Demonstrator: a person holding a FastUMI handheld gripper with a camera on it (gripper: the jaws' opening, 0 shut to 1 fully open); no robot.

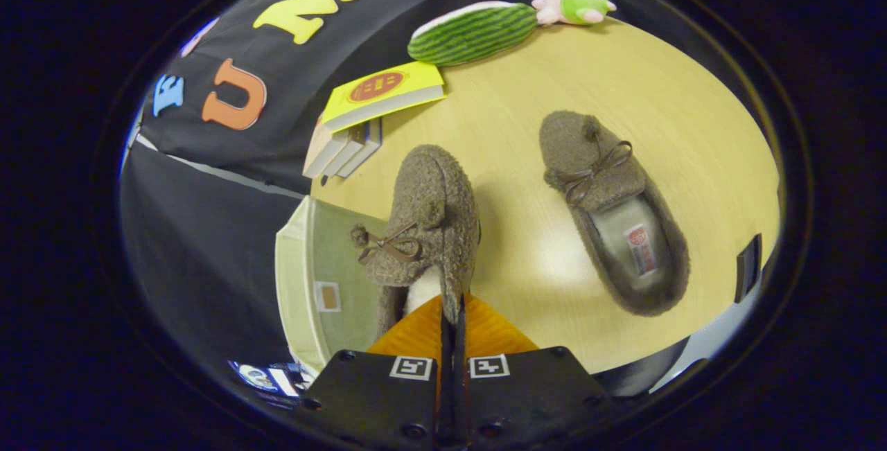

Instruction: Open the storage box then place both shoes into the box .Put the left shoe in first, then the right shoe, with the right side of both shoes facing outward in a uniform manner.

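Note:
My gripper is shut on the side wall of a brown fuzzy slipper with a small bow and pom-pom, holding it lifted, toe pointing away from me. Partly beneath this slipper, toward its left, lies the pale green storage box; I see a flat green panel with a small label, and I cannot tell whether this is the lid or the inside. The second matching slipper rests flat on the wooden table to the right, opening facing up, toe pointing away.
A yellow book tops a small stack of books beyond the box. A watermelon-striped plush and a small pink-green toy lie at the table's far edge. A dark object sits at the right table edge.

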